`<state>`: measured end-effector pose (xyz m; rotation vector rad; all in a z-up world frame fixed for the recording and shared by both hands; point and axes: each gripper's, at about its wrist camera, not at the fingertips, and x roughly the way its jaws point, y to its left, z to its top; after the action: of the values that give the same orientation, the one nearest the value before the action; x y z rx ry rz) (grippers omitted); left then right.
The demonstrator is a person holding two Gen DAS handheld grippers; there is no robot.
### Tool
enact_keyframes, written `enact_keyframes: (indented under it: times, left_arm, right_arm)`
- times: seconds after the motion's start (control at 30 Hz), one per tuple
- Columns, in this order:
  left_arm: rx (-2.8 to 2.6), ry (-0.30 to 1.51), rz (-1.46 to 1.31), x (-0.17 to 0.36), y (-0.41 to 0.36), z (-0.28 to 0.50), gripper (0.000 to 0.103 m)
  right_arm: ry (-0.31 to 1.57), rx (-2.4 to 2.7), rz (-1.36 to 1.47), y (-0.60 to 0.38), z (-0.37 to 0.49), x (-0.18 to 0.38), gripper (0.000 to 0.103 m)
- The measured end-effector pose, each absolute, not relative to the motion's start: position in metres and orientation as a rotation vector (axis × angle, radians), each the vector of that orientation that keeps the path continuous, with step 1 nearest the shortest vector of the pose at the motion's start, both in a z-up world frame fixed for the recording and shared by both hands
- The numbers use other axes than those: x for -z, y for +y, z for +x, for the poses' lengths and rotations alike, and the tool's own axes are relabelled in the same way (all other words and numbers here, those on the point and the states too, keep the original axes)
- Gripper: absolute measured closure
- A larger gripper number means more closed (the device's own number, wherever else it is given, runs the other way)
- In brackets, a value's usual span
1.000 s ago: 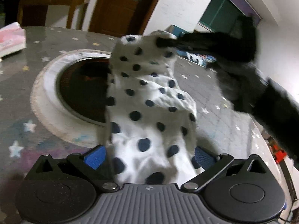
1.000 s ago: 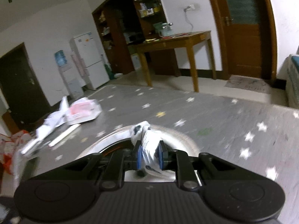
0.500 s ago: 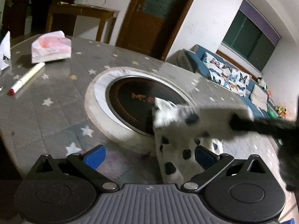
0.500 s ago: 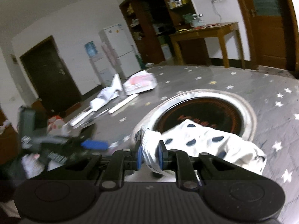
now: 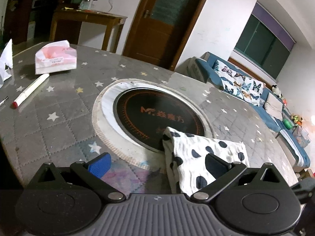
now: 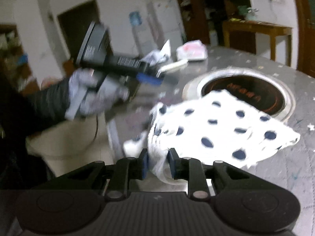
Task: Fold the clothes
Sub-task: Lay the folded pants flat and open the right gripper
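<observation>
From my left wrist camera the grey quilted tablecloth with pale stars [image 5: 65, 106] runs wide and bare from nine o'clock round to twelve, and the table's curved edge falls away at seven o'clock and again past three. The round black induction hob with its pale ring [image 5: 157, 116] sits sunk in the middle. Clutter keeps to the far side at ten o'clock: a pink-and-white tissue pack [image 5: 55, 60], a white marker pen with a red end [image 5: 30, 90] and a white folded paper [image 5: 6, 63].

The white cloth with dark blue spots [image 5: 204, 157] lies folded on the table at four o'clock of the hob, one corner lapping over the hob's rim. My left gripper [image 5: 157, 163] hangs over the near edge with its jaws spread wide and nothing between them — the right-hand finger only crosses in front of the cloth.

In the right wrist view my right gripper [image 6: 157, 164] has its blue pads pinched close on a bunched edge of the spotted cloth [image 6: 220, 129], which spreads flat away toward two o'clock. At ten o'clock a gloved hand [image 6: 92, 96] with a dark sleeve holds the other gripper up off the table — the blur is heavy there, so I judge its tilt only roughly as level.
</observation>
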<state>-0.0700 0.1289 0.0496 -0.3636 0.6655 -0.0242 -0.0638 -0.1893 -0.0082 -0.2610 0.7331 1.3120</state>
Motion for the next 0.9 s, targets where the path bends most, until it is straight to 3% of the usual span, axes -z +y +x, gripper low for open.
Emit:
enact_keyframes:
  times: [0.23, 0.37, 0.67, 0.9]
  left_arm:
    - [0.055, 0.633, -0.359, -0.060, 0.124, -0.069, 0.000]
    - [0.089, 0.621, -0.364, -0.065, 0.118, -0.072, 0.000]
    - [0.239, 0.622, -0.385, -0.063, 0.083, -0.082, 0.000]
    - [0.340, 0.640, -0.422, -0.046, 0.067, -0.085, 0.005]
  right_arm:
    - [0.758, -1.329, -0.279, -0.197, -0.072, -0.007, 0.066]
    - [0.741, -1.329, -0.205, -0.188, -0.065, -0.014, 0.066]
    - [0.811, -1.350, -0.218, -0.140, -0.070, 0.025, 0.064]
    - [0.806, -1.284, -0.141, -0.171, -0.058, 0.011, 0.060]
